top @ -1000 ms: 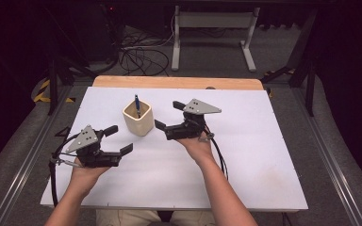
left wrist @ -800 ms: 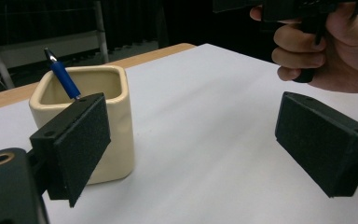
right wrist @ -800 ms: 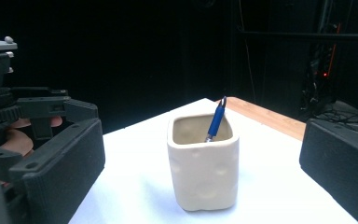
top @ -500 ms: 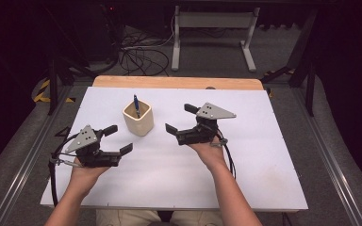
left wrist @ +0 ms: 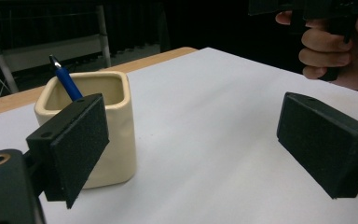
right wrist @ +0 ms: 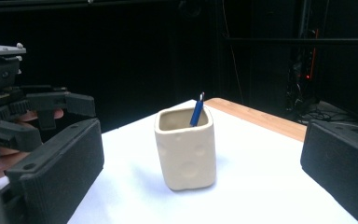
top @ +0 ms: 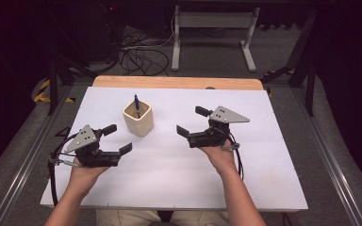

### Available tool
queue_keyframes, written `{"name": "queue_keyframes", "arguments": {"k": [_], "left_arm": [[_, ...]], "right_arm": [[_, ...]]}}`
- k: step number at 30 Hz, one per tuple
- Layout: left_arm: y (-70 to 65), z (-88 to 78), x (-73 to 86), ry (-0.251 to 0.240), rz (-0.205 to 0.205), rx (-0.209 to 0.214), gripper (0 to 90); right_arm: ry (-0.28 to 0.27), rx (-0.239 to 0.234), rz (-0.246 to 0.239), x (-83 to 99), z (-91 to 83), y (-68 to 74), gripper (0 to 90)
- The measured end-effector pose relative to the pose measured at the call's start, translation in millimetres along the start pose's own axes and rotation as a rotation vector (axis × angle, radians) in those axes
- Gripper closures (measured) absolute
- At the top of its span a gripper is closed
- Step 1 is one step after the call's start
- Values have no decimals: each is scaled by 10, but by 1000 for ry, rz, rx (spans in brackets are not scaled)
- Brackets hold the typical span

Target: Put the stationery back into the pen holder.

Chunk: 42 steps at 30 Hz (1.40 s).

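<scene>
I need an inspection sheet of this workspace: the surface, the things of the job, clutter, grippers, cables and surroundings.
Surface: white table top with a wooden strip along the far edge; no marks seen.
Job's things: cream cup, upright, with a blue pen leaning inside it.
Clutter: nothing seen.
Grippers: left gripper open, near the cup but apart from it; right gripper open, to the cup's other side, holding nothing.
Cables: one cable trails from the left gripper over the table edge; loose floor cables behind the table.
Surroundings: dark room, grey metal frame behind the table.
</scene>
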<state>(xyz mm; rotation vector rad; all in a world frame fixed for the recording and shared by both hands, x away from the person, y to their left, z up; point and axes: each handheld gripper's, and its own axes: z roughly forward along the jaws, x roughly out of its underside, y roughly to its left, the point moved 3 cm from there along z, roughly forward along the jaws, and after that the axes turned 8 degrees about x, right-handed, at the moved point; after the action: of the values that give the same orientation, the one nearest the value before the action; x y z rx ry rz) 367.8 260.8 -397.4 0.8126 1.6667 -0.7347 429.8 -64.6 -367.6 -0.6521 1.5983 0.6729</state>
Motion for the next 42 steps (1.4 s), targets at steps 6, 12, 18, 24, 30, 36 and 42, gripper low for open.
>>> {"name": "queue_keyframes", "arguments": {"k": [6,12,18,24,30,36,42], "left_arm": [[-6,-20,-16,-16,5,-7,99],[-6,-31,-26,-22,-1,-7,95],[-5,-38,-30,-28,5,-9,93],[-7,-52,-43,-36,6,-8,93],[-8,-68,-52,-39,1,-6,93],[-10,-82,-63,-44,1,-2,89],[-16,-104,-88,-57,2,1,88]], "right_arm": [[2,6,-3,30,-86,-24,0],[-5,13,-6,55,-178,-60,0],[-22,32,2,53,-302,-125,0],[-34,41,13,48,-392,-153,0],[-51,45,33,55,-496,-205,0],[-68,54,49,78,-621,-262,0],[-66,73,52,137,-726,-306,0]]}}
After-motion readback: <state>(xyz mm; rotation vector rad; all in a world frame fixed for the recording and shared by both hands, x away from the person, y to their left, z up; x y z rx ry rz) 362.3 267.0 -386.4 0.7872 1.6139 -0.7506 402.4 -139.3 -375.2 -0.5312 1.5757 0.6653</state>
